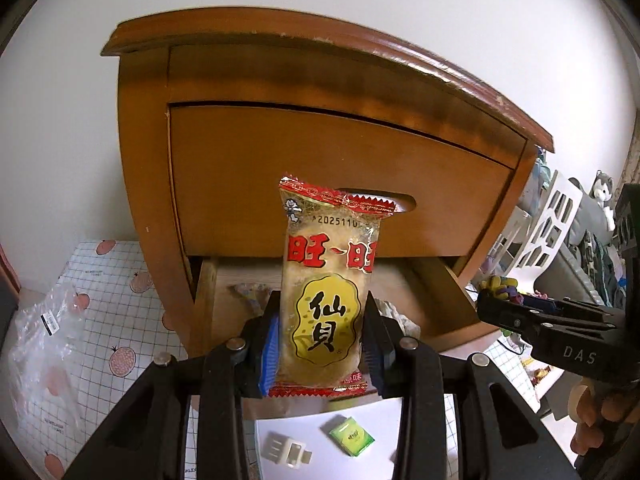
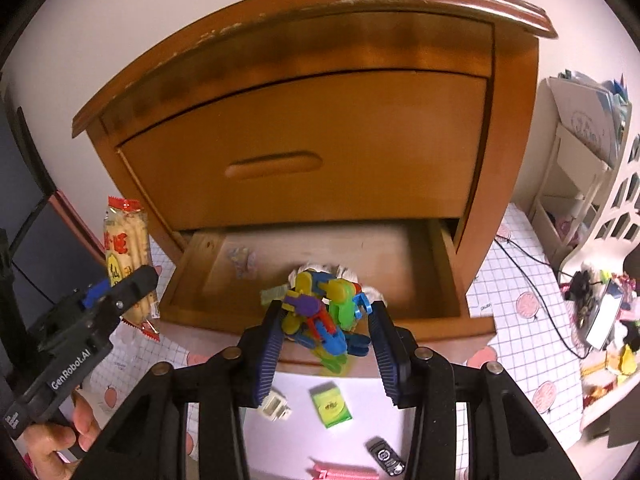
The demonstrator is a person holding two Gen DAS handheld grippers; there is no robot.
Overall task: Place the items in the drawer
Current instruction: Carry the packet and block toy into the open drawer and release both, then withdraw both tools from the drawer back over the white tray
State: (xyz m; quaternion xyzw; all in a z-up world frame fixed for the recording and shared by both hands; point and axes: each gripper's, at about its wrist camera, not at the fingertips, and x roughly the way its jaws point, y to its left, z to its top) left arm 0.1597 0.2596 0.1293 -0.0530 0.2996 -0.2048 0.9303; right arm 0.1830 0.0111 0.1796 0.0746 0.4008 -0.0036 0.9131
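Now the left tongs [image 1: 320,336] squeeze an upright cracker pack [image 1: 328,280], and the right tongs [image 2: 324,328] squeeze a toy bundle [image 2: 324,316]. The open drawer [image 2: 312,320] lies just ahead, below both.

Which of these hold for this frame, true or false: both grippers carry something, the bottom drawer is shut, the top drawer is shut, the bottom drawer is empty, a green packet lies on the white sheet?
1. Both grippers carry something. True: the left gripper is clamped on the rice cracker packet, the right gripper on the colourful plastic toy.
2. The bottom drawer is shut. False: it is pulled out.
3. The top drawer is shut. True.
4. The bottom drawer is empty. False: a small wrapped item already lies inside.
5. A green packet lies on the white sheet. True.
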